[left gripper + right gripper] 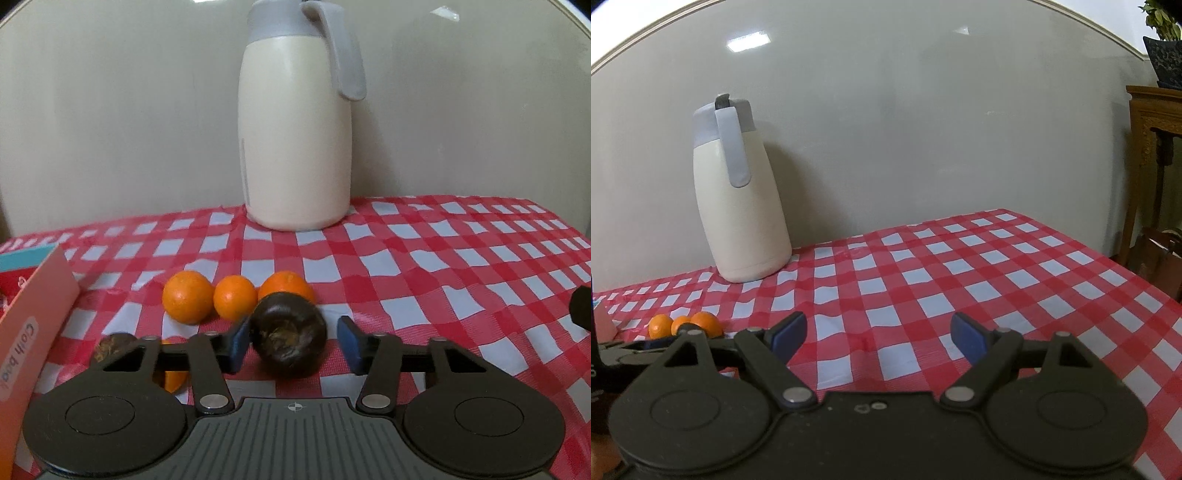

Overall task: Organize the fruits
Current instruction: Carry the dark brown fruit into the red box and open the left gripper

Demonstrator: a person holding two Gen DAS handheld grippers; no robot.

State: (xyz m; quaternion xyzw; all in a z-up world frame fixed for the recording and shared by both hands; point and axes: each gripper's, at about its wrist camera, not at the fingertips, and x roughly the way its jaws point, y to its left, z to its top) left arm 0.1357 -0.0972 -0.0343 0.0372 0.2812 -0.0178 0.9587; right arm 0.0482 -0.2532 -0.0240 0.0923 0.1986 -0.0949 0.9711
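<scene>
Your left gripper [293, 345] sits low over the red-and-white checked tablecloth [443, 266] with a dark brown, wrinkled round fruit [290, 334] between its blue-padded fingers [238, 345]. The left pad touches the fruit's side; the right pad stands a little apart from it, so the jaws are not yet clamped on it. The fruit rests on the cloth.

Just beyond it lies a row of three small orange citrus fruits [234, 302], side by side, the rightmost partly hidden behind the dark fruit. Nearer you and to the left, another dark fruit [110, 343] and a bit of another orange fruit [171, 380] peek out from behind the gripper's linkage. A pink card with printed lettering [33, 332] leans at the left edge.

Far behind, against the pale wall, stands a tall cream-coloured jug with a grey lid and handle [295, 129].

Your right gripper [877, 338] hovers over bare cloth well to the right of the fruit, jaws spread wide with nothing between them. From there you see the orange row [687, 325] at the far left, beside the left gripper's black arm.
</scene>
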